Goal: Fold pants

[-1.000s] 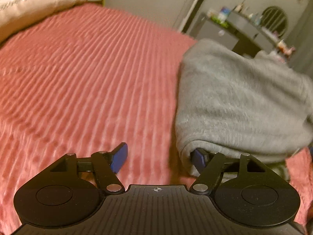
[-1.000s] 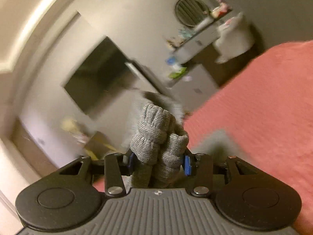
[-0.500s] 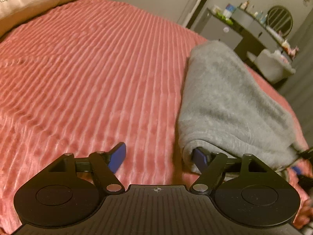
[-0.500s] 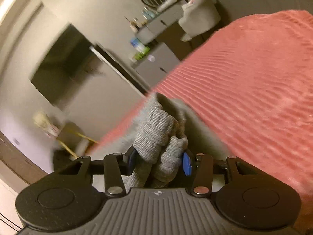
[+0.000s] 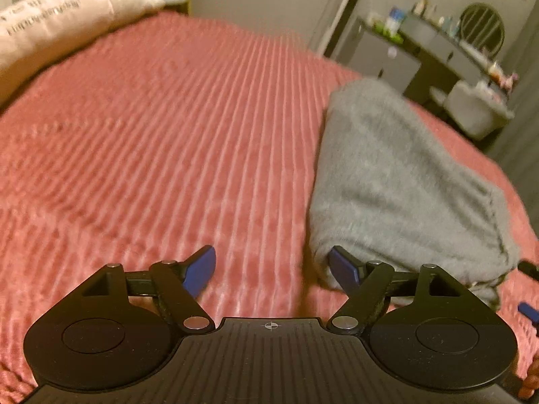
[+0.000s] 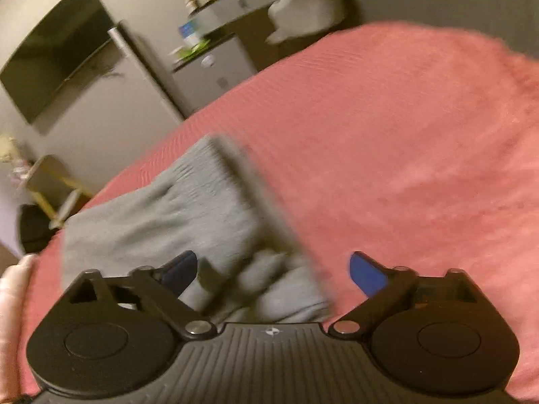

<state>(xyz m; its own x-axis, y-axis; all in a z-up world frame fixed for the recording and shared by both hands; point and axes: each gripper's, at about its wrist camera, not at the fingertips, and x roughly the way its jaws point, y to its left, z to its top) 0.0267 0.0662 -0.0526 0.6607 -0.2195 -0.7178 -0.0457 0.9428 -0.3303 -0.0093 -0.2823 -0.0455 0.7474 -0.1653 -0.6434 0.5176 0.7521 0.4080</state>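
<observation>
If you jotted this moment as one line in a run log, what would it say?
pants: gray, folded on pink bedspread | right tool: opening, cuffs loose between pads | left tool: opening, beside fold

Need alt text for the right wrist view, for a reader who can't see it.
The right gripper is opening wide over gray pants lying folded on a pink ribbed bedspread; bunched cuffs sit between its blue pads, no longer pinched. A dark wall screen and cluttered dresser blur behind.

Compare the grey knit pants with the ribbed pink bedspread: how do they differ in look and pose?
The grey knit pants are a small, thick, folded bundle; the ribbed pink bedspread lies spread flat and wide. The pants look fuzzy and plain, with ribbing only at the cuffs; the bedspread has ridges all over. Both are soft fabric, and the pants rest on the bedspread.
</observation>
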